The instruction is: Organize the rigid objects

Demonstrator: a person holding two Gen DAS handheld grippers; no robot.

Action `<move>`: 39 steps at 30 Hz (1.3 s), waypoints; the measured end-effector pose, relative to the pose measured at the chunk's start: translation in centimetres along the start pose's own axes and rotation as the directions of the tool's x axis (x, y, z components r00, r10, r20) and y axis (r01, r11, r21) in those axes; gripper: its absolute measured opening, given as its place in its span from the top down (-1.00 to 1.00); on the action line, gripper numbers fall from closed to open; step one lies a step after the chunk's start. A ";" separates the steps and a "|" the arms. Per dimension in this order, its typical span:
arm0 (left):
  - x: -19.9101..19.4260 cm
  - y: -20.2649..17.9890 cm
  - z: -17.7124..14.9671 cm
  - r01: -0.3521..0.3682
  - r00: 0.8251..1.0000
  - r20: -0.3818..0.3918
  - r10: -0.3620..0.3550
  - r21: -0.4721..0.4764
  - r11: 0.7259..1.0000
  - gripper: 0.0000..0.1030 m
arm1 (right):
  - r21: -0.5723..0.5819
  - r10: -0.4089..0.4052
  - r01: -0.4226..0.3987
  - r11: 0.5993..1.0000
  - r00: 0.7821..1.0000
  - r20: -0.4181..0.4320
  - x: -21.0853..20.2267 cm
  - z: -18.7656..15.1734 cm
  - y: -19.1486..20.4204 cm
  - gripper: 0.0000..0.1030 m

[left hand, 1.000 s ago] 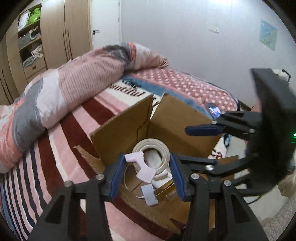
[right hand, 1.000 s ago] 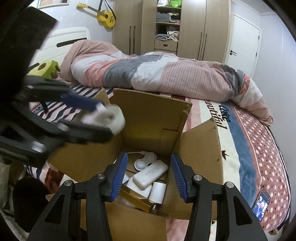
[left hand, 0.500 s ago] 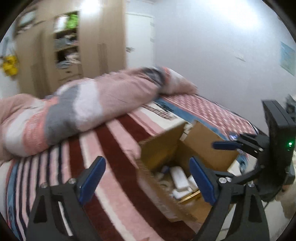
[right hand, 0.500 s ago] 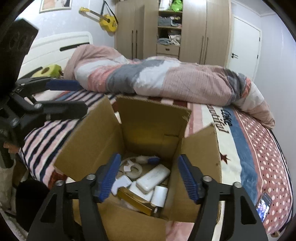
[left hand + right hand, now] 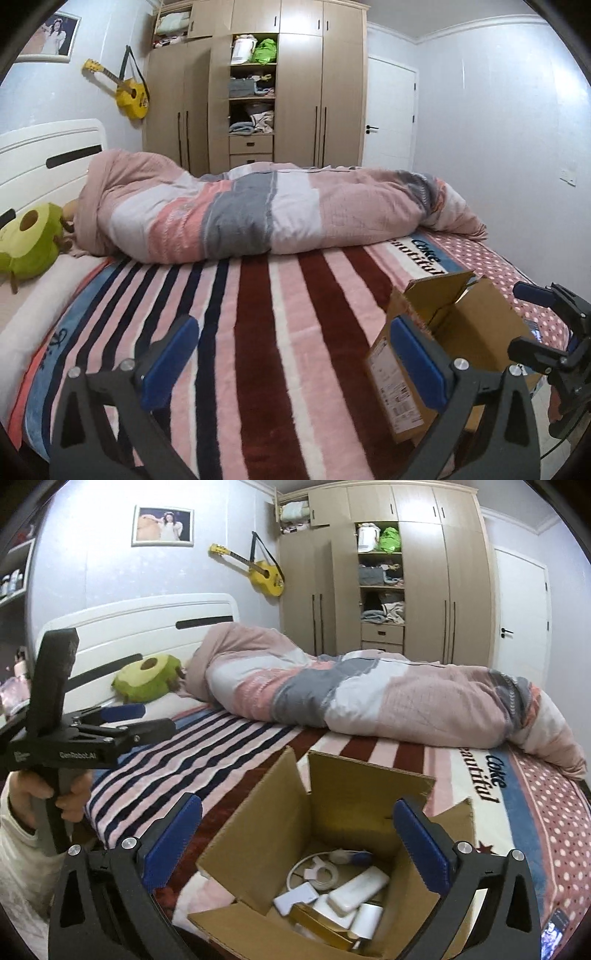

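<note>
Resting on the bed (image 5: pixel 229 760) near its foot-end corner, an open cardboard box (image 5: pixel 354 794) is seen with its flaps raised, standing on the striped blanket (image 5: pixel 280 332). Inside the box, in the right wrist view, a roll of tape (image 5: pixel 314 873), a white rectangular case (image 5: pixel 360 888), a flat white card-like piece (image 5: pixel 295 899), a small white cylinder (image 5: pixel 365 921) and a gold-coloured box (image 5: pixel 321 925) are piled together, touching one another on the bottom. The right gripper (image 5: pixel 295 845) is held above the near edge of the box, its blue-padded fingers (image 5: pixel 421 845) spread wide apart with nothing held between them. The left gripper (image 5: pixel 291 360) is pointed across the bed toward the headboard, over the striped blanket and beside the box, which lies at its right finger; its fingers (image 5: pixel 170 358) are likewise spread wide and nothing is gripped. A rolled quilt (image 5: pixel 280 214) is laid across the far side of the bed, and a green plush toy (image 5: pixel 146 681) is seen at the headboard end. A phone (image 5: pixel 556 926) lies on the dotted part of the bedcover by the edge of the bed, well apart from the box.
</note>
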State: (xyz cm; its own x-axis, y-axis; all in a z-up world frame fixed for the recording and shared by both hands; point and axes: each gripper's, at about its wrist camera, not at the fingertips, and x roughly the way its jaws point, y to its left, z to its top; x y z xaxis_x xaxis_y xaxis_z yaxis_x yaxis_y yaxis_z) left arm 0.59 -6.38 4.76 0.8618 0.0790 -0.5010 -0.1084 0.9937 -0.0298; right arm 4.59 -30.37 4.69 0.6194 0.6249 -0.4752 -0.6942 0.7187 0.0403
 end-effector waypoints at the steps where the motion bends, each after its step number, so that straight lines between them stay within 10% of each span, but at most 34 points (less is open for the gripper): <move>1: 0.1 0.3 -0.2 -0.008 1.000 -0.002 0.008 -0.004 1.000 -0.99 | 0.001 0.004 -0.004 1.000 1.000 0.001 0.0 0.0 0.1 -1.00; 39: 0.3 1.2 -1.0 -0.059 0.998 -0.012 0.058 -0.025 0.998 -0.99 | 0.001 0.007 -0.007 1.000 1.000 0.011 -0.1 0.0 0.0 -1.00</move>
State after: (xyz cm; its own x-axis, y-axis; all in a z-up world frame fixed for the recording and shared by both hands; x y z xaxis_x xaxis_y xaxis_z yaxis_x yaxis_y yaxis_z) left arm 0.18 -5.25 3.69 0.8482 0.1360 -0.5119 -0.1714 0.9850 -0.0223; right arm 4.56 -30.47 4.78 0.6189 0.6330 -0.4650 -0.6978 0.7149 0.0444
